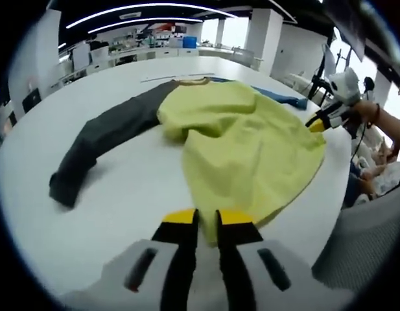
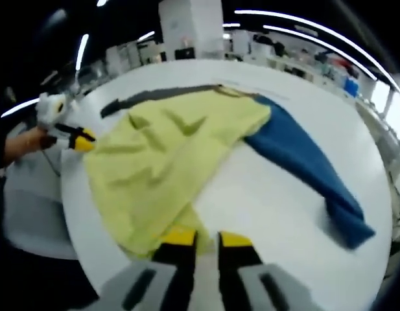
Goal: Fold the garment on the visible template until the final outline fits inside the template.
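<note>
On the white tabletop [image 1: 122, 188] the shirt [image 1: 245, 142] lies rumpled, grey sleeve [image 1: 102, 139] and blue sleeve [image 2: 303, 155] spread out, so folding seems barely begun. Left tool [image 1: 206, 223] and right tool [image 2: 206, 241] sit at its hem, jaws nearly together; whether they pinch cloth is unclear. No template outline is discernible.

1. The garment [image 1: 238, 142] lies spread on the table [image 1: 122, 194].
2. In the left gripper view, one sleeve [image 1: 102, 139] extends left and the other sleeve [image 2: 310, 162] lies behind.
3. Each hand-held gripper sits at the garment's near edge.
</note>
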